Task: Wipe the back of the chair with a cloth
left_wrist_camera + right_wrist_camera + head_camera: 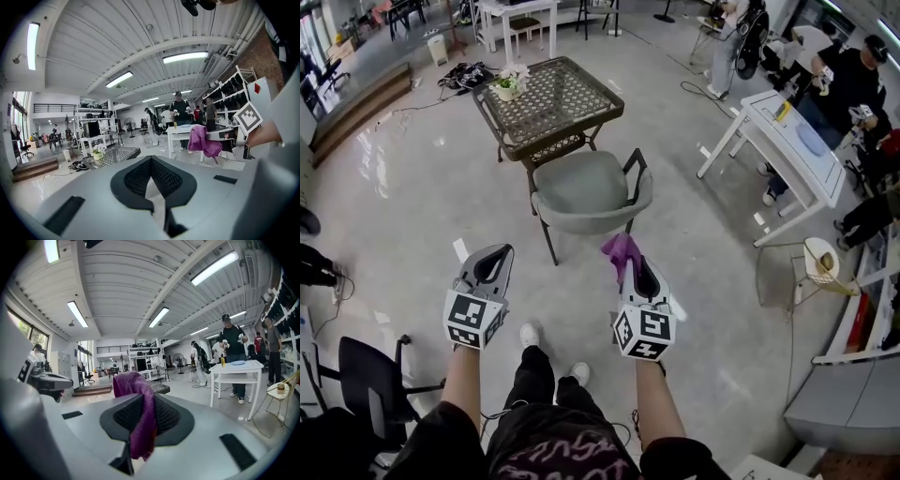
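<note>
A grey chair (586, 187) with a black frame stands on the floor ahead of me, its curved back rim (592, 225) on the side nearest me. My right gripper (636, 267) is shut on a purple cloth (622, 249), held just short of the chair's back at its right. In the right gripper view the cloth (139, 420) hangs down between the dark pads of that gripper (143, 399). My left gripper (495, 258) hovers left of the chair, shut with nothing in it (151, 161). The left gripper view also catches the cloth (202, 140) from the side.
Behind the chair stands a lattice-top table (553, 103) with a small flower pot (508, 84). A white table (792, 145) and several people are at the right. A black office chair (366, 375) sits at lower left, a small stool (820, 262) at right.
</note>
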